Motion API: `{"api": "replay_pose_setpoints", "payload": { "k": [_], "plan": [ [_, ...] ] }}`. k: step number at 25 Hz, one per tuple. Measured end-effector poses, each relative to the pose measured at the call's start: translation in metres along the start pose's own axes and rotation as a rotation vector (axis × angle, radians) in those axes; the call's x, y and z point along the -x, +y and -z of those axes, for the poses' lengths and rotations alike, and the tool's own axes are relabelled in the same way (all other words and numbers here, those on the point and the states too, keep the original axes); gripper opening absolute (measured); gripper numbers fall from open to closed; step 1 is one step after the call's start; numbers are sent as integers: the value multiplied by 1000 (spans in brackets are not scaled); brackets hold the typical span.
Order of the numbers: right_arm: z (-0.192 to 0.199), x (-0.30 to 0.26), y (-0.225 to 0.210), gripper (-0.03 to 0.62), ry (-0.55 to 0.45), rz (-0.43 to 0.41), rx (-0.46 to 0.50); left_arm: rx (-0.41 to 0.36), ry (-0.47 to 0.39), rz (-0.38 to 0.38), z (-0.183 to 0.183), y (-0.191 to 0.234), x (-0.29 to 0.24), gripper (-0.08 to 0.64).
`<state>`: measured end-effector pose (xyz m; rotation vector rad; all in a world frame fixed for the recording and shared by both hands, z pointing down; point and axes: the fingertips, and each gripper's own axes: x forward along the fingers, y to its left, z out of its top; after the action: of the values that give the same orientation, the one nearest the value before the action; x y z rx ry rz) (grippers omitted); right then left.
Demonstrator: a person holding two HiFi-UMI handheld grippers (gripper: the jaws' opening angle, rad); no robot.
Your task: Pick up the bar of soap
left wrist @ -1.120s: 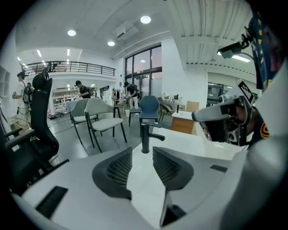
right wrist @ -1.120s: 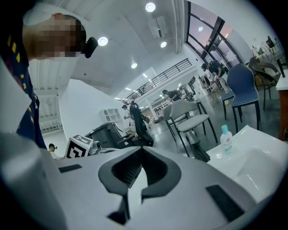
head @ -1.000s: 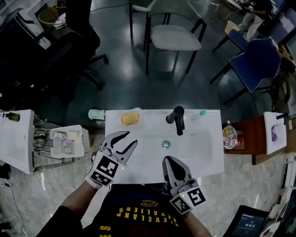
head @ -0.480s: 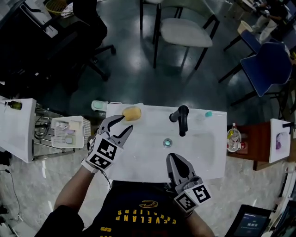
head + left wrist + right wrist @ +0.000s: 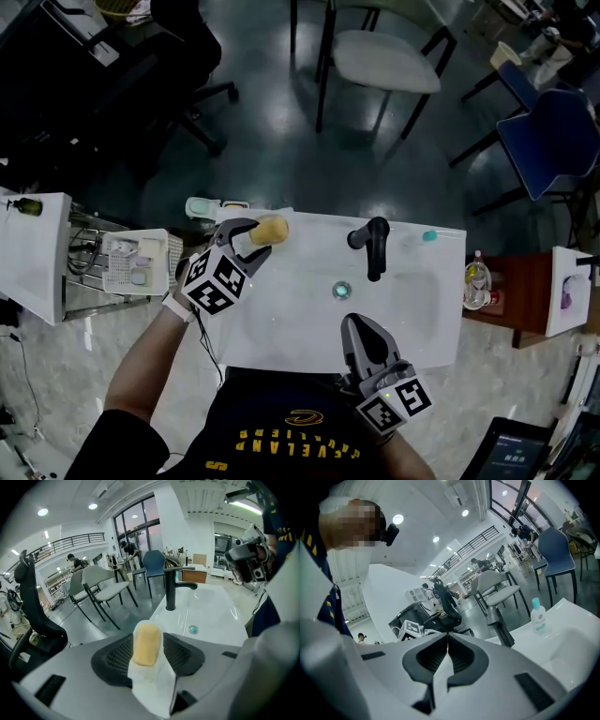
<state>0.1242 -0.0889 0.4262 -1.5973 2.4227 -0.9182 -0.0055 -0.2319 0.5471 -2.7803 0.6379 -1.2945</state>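
Note:
The yellow bar of soap [image 5: 271,229] lies on the back left corner of the white sink [image 5: 300,328]. My left gripper [image 5: 247,240] has reached it and stands open. Its jaws have just been opening, and the soap [image 5: 146,644] sits between them with a gap on each side. In the left gripper view the soap rests on the sink's white rim, apart from both pads. My right gripper [image 5: 361,330] hovers over the sink's front edge, shut and holding nothing. Its fingertips meet in the right gripper view [image 5: 448,638].
A black faucet [image 5: 374,246] stands at the back of the basin, with the drain [image 5: 341,291] before it. A small teal-capped bottle [image 5: 427,236] sits at the back right. Left of the sink are a teal dish [image 5: 199,208] and a white basket [image 5: 136,262]. Chairs stand beyond.
My left gripper has moved away from me toward the sink's back left corner, and its jaws now flank the soap. The right gripper has hardly moved.

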Motion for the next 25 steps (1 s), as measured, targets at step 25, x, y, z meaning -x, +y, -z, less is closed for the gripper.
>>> {"api": "replay_pose_setpoints", "payload": {
  "k": [25],
  "plan": [
    [3,-16,-22,17,5,68,-64,-120,156,183,26,-1,-55,212]
  ]
}}
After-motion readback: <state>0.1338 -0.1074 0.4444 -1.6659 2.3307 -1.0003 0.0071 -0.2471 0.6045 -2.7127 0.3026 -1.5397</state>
